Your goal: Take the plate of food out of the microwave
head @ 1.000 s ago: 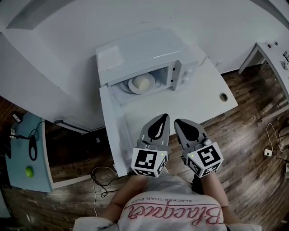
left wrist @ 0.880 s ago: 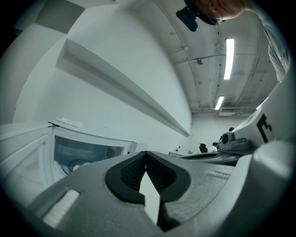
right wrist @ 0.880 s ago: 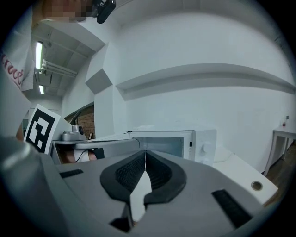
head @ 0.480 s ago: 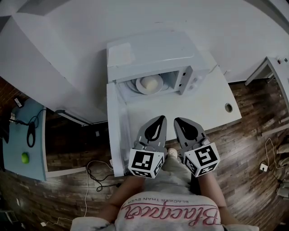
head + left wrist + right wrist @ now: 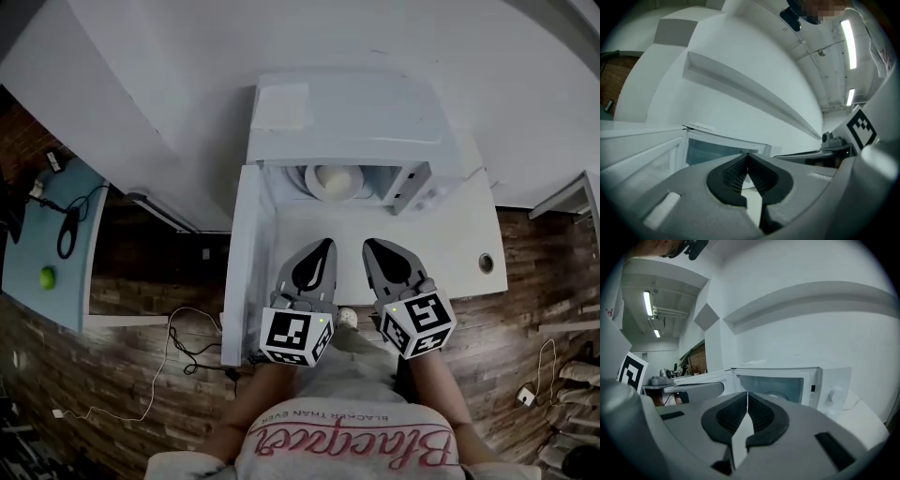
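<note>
Now: microwave [image 5: 347,112] at upper centre of frame, door [image 5: 246,272] open to left. Plate of food [image 5: 335,180] sat inside cavity. L gripper [image 5: 326,243] & R gripper [image 5: 370,244] side by side over tabletop [image 5: 455,253], lower centre, apart from plate. Both sets of fingers pressed together, nothing btwn.

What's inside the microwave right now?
A white plate holding a pale round food item sits in the open microwave. Its roof covers the plate's far side and the cavity's back.

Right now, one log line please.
microwave: open | plate of food: inside | left tool: shut, empty | right tool: shut, empty
</note>
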A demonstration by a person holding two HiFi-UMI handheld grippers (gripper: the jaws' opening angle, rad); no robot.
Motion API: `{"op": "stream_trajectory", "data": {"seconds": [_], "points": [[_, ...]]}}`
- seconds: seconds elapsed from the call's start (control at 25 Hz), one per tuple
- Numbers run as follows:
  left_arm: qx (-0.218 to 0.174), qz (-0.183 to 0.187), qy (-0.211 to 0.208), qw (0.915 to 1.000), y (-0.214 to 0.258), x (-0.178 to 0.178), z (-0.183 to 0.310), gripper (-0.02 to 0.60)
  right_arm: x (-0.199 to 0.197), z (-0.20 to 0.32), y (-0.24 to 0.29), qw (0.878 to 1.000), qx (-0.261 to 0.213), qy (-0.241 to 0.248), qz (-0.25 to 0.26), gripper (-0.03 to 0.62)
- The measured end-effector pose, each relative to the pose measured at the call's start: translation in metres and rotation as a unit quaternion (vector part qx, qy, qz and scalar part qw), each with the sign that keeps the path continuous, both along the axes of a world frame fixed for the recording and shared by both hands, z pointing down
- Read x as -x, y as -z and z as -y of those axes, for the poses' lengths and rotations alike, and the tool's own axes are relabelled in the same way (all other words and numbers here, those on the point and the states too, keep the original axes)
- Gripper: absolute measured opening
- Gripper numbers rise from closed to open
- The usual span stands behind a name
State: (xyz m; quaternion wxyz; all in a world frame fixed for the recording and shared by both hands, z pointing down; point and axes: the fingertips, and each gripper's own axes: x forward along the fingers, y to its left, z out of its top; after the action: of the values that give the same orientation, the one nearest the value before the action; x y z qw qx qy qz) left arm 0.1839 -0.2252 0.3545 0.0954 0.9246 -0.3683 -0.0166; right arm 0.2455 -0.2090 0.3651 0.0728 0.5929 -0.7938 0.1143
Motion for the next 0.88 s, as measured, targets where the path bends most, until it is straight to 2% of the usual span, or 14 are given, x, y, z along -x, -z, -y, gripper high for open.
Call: {"op": "stream_trajectory", "data": {"seconds": [0.2,0.44,0.72,0.88], "points": [[-0.001,0.006,0.066,0.9978,-0.007,0.012,0.018,0.006,-0.005,0.022,-0.004,0.999,0.000,0.036,0.002,0.014],[0.002,0.011,0.141,0.9900,-0.015,0.026,0.029,0.006,-0.004,0.041,-0.012,0.996,0.006,0.086,0.013,0.014],[0.014,0.024,0.191,0.9812,-0.027,0.023,0.026,0.006,-0.005,0.057,-0.023,0.990,0.018,0.130,0.049,0.014],[0.021,0.032,0.194,0.9803,-0.035,0.013,0.020,0.006,-0.012,0.070,-0.034,0.988,0.031,0.134,0.074,0.014]]}}
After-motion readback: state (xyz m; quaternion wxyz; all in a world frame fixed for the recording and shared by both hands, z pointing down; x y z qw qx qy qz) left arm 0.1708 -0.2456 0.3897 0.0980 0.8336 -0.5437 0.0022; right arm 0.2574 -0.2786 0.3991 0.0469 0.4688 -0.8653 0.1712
